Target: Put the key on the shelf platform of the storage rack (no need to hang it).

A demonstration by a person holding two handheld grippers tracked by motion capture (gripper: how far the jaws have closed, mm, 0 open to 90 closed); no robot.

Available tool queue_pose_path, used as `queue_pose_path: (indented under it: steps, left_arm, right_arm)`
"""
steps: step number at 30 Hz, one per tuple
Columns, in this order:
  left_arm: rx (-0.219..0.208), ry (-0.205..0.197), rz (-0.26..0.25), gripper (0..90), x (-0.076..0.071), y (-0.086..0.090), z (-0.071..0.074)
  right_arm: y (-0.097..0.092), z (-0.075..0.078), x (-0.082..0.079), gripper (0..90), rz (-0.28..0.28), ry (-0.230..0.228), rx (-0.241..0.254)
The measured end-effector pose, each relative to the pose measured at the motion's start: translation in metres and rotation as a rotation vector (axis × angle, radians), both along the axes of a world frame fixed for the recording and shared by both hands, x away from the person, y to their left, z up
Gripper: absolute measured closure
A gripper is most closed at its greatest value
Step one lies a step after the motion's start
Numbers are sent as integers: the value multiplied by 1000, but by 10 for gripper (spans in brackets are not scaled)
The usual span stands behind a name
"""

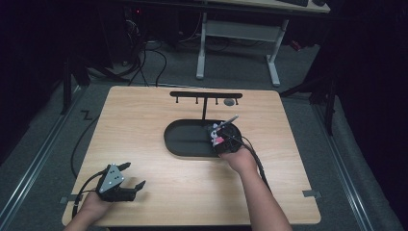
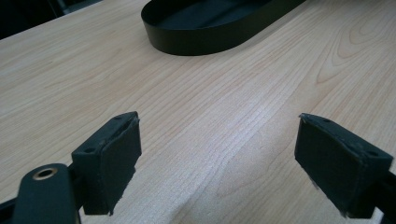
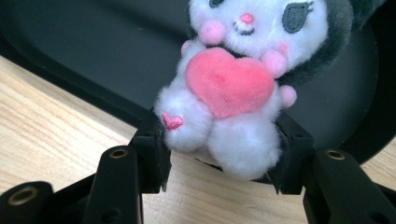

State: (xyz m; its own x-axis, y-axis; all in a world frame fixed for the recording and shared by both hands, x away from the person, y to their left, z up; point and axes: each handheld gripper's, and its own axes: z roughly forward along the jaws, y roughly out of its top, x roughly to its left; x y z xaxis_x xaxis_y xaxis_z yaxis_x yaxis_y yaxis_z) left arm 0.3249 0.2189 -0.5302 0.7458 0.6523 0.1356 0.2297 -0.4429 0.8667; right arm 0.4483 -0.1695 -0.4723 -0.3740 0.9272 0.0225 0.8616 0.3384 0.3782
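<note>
The right claw [image 3: 219,182] pinches a plush toy [image 3: 233,93] over the black tray [image 3: 70,42]; best kept squeezed until above a hook. The left claw [image 2: 219,163] gapes, empty.

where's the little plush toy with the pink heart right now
The plush toy is clamped between the right gripper's fingers, over the right end of the black oval tray, in front of the hook rack.
</note>
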Motion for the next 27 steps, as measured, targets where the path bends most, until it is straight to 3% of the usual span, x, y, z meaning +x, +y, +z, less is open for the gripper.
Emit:
queue_pose_path:
  steps: [7, 17, 27]
  left_arm:
    - [-2, 0, 0, 155, 0, 0, 0]
    - [1, -1, 0, 155, 0, 0, 0]
    - [0, 0, 0, 155, 0, 0, 0]
  right_arm:
    - [4, -3, 4, 442, -15, 10, -2]
    - [3, 7, -1, 341, -12, -46, 22]
    - [-5, 19, -14, 308, -11, -103, 25]
